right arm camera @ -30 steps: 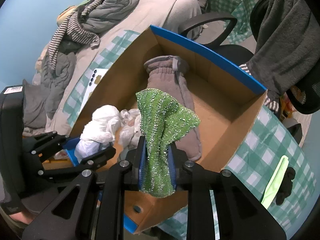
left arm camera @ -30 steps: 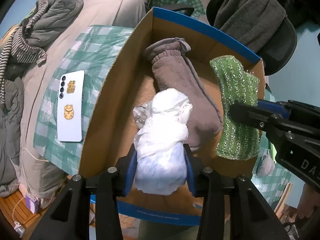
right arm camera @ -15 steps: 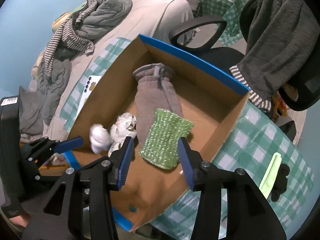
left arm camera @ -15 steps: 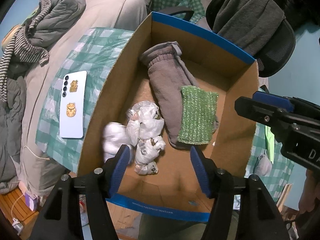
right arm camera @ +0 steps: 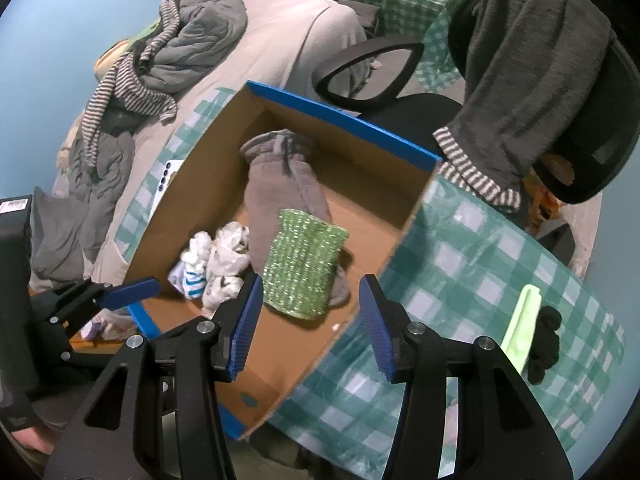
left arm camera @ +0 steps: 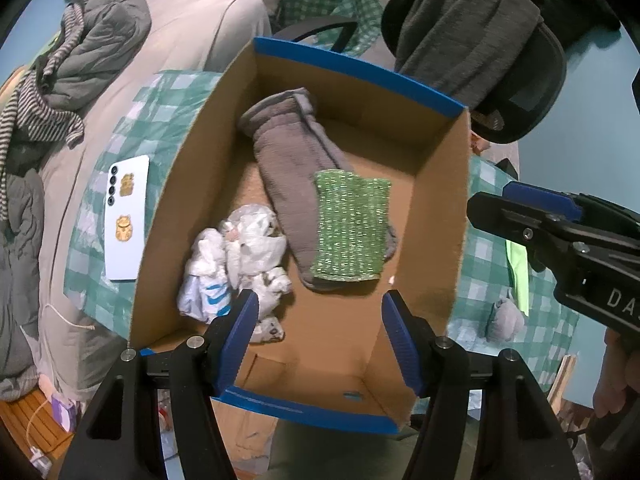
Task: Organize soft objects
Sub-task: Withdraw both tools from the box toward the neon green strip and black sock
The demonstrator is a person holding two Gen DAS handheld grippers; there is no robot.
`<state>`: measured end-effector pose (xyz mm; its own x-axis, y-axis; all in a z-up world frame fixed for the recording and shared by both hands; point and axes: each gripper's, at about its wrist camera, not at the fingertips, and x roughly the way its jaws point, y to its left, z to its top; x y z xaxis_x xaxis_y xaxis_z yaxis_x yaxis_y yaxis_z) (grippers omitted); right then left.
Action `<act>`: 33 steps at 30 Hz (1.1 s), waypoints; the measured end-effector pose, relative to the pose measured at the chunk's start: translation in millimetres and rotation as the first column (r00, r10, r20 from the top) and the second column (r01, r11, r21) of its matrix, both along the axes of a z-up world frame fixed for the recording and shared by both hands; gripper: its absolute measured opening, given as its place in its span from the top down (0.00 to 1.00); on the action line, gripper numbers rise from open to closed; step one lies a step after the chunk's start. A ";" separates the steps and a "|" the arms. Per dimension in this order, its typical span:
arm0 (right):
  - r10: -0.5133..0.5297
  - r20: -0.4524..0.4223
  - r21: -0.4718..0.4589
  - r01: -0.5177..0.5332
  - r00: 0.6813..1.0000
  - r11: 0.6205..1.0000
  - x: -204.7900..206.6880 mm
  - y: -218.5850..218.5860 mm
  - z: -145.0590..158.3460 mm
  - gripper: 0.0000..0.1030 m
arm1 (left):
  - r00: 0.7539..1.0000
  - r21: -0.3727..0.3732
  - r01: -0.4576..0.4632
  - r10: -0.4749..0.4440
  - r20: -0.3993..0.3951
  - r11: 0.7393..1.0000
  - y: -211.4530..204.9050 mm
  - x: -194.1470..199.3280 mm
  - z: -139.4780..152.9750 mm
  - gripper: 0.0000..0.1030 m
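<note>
Left wrist: left claw [left arm camera: 318, 320] spread, empty; right claw [right arm camera: 310, 306] opening, empty.

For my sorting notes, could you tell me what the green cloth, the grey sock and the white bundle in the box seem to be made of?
Green cloth: a knit with metallic thread, judging by its ribbed rows and glinting specks. Grey sock: thick, matte, fuzzy fabric, probably fleece or terry. White bundle: most likely thin plastic bags, crinkled, glossy and partly translucent. Box: brown cardboard with blue edging.

My left gripper [left arm camera: 318, 320] and right gripper [right arm camera: 310, 312] are matt black, with ribbed blue pads, silver screws and white lettering.
</note>
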<state>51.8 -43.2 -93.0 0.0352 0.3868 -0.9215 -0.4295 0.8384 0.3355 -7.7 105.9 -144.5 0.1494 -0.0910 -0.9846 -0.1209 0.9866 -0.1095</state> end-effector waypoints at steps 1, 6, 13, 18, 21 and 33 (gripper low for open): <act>-0.004 0.000 -0.002 0.004 1.000 1.000 0.0 -3.3 0.1 0.51 | 1.000 -0.002 0.007 -0.007 0.002 1.000 -3.2 0.6 1.2 0.36; -0.029 -0.002 -0.011 0.029 1.000 1.000 -0.5 -22.4 -0.2 0.50 | 1.000 0.000 0.029 -0.029 0.002 1.000 -14.3 2.4 3.5 0.36; -0.066 -0.007 -0.024 0.066 0.998 0.998 -0.1 -49.6 -2.6 0.46 | 0.998 0.007 0.062 -0.062 0.001 0.998 -30.1 7.1 5.3 0.36; -0.084 -0.008 -0.035 0.084 0.996 0.996 0.8 -67.2 -5.1 0.46 | 0.996 0.016 0.085 -0.085 0.003 0.996 -42.1 12.9 7.6 0.37; -0.088 0.003 -0.055 0.088 0.996 0.995 1.3 -76.9 -7.2 0.46 | 0.995 0.017 0.095 -0.095 0.006 0.995 -49.6 16.3 9.7 0.36; -0.157 -0.012 -0.069 0.156 0.987 0.985 6.8 -130.7 -16.8 0.46 | 0.984 0.033 0.179 -0.179 0.002 0.983 -96.6 30.3 12.4 0.36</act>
